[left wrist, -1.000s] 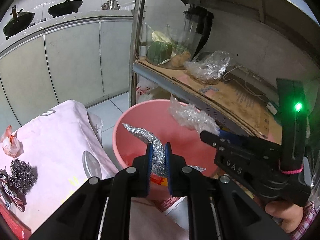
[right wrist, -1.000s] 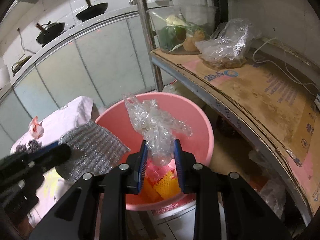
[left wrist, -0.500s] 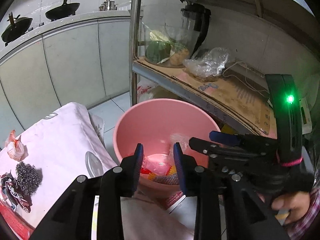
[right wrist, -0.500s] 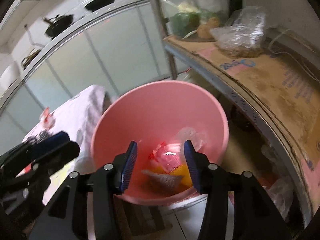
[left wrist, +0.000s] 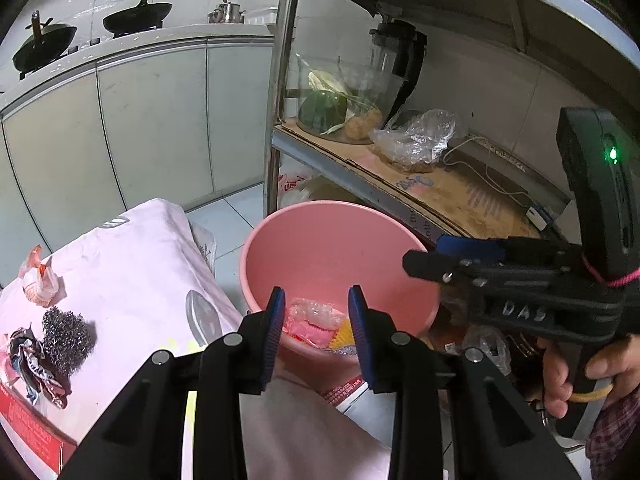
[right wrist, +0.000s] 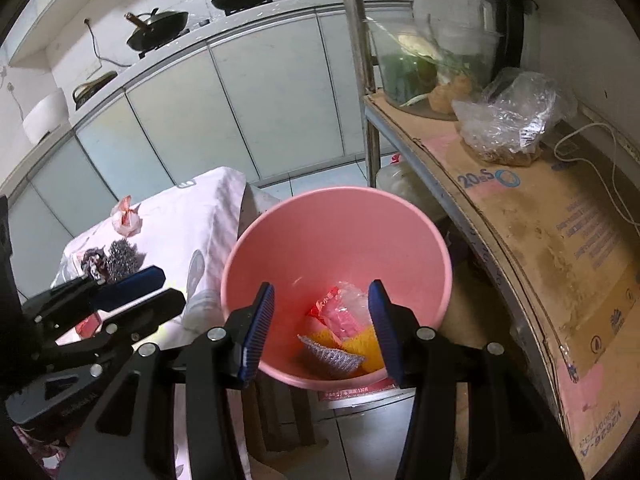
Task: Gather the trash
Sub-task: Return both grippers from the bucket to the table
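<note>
Pink plastic bucket [right wrist: 336,224] stands on the floor between the cloth-covered bench [left wrist: 132,264] and a steel shelf lined with brown cardboard [right wrist: 560,216]. Both claws hang above its mouth with nothing between their blue pads: the left claw [left wrist: 316,316] has its jaws parted, and the right claw [right wrist: 322,320] is likewise spread and empty. Down in the bucket lies the collected trash: one crumpled clear plastic wrap [right wrist: 352,300], one red-and-pink wrapper [right wrist: 332,312], one yellow mesh piece [right wrist: 360,346] and one silver textured scrap [right wrist: 332,356].

Three pieces still sit on the bench, close together: one grey steel-wool scrubber [left wrist: 66,336], one crumpled dark foil wrapper [left wrist: 30,360] touching it, and one twisted white-and-red plastic wrapper [left wrist: 38,280] a little apart. Two black pans [left wrist: 136,16] rest on the far counter.
</note>
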Tool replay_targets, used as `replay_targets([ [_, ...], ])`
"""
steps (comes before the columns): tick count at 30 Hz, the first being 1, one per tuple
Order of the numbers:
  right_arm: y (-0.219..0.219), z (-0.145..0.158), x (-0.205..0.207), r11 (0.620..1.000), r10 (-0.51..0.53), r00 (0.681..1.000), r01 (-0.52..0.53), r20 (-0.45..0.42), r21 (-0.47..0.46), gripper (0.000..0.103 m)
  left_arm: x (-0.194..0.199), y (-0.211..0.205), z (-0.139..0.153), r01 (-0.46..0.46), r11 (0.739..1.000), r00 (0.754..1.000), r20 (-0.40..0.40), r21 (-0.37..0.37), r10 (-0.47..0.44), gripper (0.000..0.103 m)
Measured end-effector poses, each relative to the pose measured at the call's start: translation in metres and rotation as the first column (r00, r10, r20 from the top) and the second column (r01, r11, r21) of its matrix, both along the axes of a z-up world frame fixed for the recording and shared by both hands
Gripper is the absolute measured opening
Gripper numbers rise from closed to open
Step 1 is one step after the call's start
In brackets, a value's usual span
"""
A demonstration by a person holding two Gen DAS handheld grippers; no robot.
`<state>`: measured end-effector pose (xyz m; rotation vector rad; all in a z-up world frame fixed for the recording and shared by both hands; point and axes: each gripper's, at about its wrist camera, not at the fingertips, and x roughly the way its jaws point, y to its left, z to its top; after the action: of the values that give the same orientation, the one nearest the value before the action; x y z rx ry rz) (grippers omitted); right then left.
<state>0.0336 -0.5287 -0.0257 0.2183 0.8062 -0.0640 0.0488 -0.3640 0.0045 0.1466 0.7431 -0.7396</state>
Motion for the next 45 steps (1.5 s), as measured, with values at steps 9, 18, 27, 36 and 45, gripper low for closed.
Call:
replay_targets([
  [9,0.013,0.009,-0.019,0.999,-0.049,0.999,0.049,-0.001,-0.008,0.050,-0.010,0.029,0.005,-0.029,1.000,1.000,-0.012,-0.006,0.029,0.041],
  [18,0.035,0.025,-0.046,0.997,-0.072,0.997,0.072,0.031,-0.010,0.050,-0.029,0.074,0.024,-0.074,0.997,0.997,0.012,-0.003,0.074,0.041],
  [27,0.058,0.028,-0.065,0.998,-0.058,0.997,0.060,0.060,-0.030,0.050,-0.045,0.129,0.031,-0.162,0.987,0.987,0.013,-0.018,0.162,0.042],
  [36,0.084,0.024,-0.073,1.000,0.000,0.997,0.002,0.074,-0.021,0.050,-0.059,0.199,0.021,-0.295,0.955,0.955,0.003,-0.012,0.295,0.042],
  [45,0.116,0.004,-0.062,0.996,0.090,0.995,-0.090,0.041,0.004,0.050,-0.071,0.276,-0.013,-0.438,0.898,0.896,-0.054,0.045,0.440,0.042],
])
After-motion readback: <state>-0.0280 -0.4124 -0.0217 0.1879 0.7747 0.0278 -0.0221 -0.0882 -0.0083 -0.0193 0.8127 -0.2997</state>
